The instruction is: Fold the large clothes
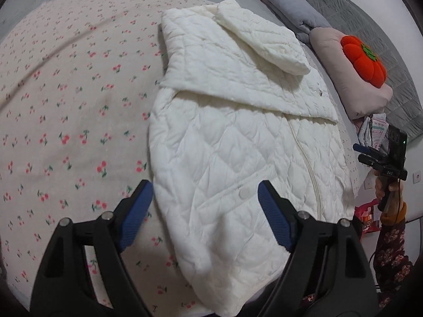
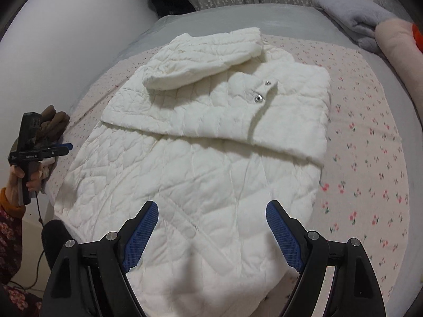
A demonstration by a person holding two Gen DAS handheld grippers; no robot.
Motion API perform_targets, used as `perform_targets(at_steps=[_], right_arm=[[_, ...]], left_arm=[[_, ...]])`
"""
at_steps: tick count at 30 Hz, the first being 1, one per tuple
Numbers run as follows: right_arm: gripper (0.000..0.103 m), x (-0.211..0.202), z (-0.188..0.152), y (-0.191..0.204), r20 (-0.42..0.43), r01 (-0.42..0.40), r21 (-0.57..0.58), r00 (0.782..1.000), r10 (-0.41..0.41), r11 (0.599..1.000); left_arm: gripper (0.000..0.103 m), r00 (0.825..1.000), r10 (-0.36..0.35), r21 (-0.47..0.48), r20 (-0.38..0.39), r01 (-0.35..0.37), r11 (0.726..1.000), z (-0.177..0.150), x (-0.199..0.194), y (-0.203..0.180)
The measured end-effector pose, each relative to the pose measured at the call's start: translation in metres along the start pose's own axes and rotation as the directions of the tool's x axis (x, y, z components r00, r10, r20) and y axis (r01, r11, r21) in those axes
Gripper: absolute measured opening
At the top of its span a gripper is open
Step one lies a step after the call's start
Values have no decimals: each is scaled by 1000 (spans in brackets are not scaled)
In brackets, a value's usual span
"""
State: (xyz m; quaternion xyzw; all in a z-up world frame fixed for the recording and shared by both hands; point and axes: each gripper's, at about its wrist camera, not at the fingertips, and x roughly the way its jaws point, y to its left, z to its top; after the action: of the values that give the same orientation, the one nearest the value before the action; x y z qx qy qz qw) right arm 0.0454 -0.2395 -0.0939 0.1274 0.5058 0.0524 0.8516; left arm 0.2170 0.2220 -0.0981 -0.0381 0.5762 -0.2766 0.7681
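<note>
Lying half-folded, white jacket (image 2: 201,142) leaves bedspread (image 1: 66,121) margins bare.

cream quilted jacket (image 1: 232,137) on a pink cherry-print sheet (image 1: 66,105), orange-red pumpkin cushion (image 1: 363,62)

Soft, even indoor light, moderately bright, with no glare and only faint shadow under the folds of the white jacket (image 1: 238,121). Strong fisheye bending in both views, dark vignette in the corners from 4 to 8 o'clock. Mild softness toward the rims, slight motion blur on the cherry-print sheet (image 2: 370,158) at 3 o'clock.
</note>
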Motion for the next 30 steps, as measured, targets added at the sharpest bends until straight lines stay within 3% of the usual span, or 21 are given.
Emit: perform_targets(at_steps=[6, 13, 19, 23, 26, 28, 30], right_arm=[[86, 0, -49, -23, -62, -78, 97, 995, 85, 992], [82, 15, -79, -29, -69, -232, 203, 966, 250, 951], [66, 19, -88, -32, -61, -270, 241, 955, 292, 932], [61, 9, -95, -50, -49, -258, 292, 958, 284, 921], [61, 5, -103, -70, -35, -237, 353, 963, 266, 905], [61, 11, -106, -78, -28, -271, 402, 951, 307, 875], [61, 20, -108, -78, -32, -331, 419, 925, 378, 845]], left_arm=[[82, 992, -104, -71, -69, 99, 993, -44, 2, 26], [71, 954, -272, -83, -122, 264, 961, -73, 14, 11], [62, 942, -297, -79, -154, 288, 954, -86, 24, 0], [57, 950, -258, -84, -177, 247, 965, -93, 26, 9], [57, 958, -248, -108, -144, 234, 966, -93, 23, 19], [57, 953, -267, -130, -143, 250, 960, -91, 26, 23], [57, 948, -278, -133, -151, 260, 956, -90, 32, 22]])
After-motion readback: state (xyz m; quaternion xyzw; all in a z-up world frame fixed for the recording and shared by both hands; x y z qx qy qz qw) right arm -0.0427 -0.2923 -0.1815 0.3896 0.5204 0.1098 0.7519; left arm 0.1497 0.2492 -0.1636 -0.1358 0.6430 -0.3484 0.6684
